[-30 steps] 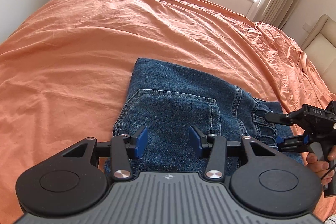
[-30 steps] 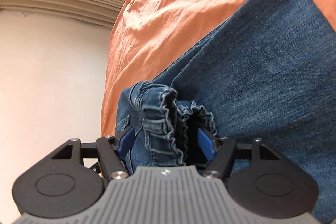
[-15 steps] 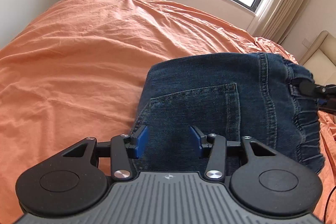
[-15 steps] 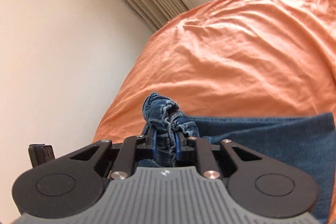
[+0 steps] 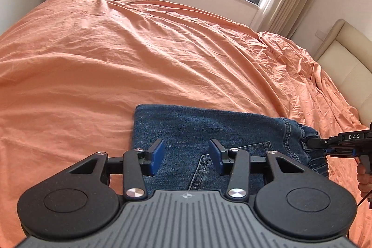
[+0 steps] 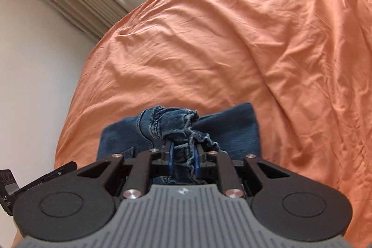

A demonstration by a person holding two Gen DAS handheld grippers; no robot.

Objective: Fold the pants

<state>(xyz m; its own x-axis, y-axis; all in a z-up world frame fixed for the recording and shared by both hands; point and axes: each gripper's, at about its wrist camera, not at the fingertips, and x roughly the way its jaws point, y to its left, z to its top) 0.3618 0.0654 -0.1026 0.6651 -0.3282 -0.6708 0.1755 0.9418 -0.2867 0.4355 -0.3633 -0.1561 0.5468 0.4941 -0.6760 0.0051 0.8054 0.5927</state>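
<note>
- Jeans point(image 5: 209, 127) lie as a compact denim rectangle on the orange bed point(image 5: 139, 50), near its front edge; a second ago they sat bunched, with the waistband loose.
- Right gripper point(image 6: 183, 158), spread around that waistband point(image 6: 172, 122) a second ago, now pinches it, with the gathered elastic and drawstring between its pads.
- Left gripper point(image 5: 186, 156) hovers over the pocket point(image 5: 232, 157), jaws half spread and closing slightly, nothing between them.
- Judgement: the waist end was flipped over, so the fold looks nearly complete; releasing and smoothing likely remain.
</note>
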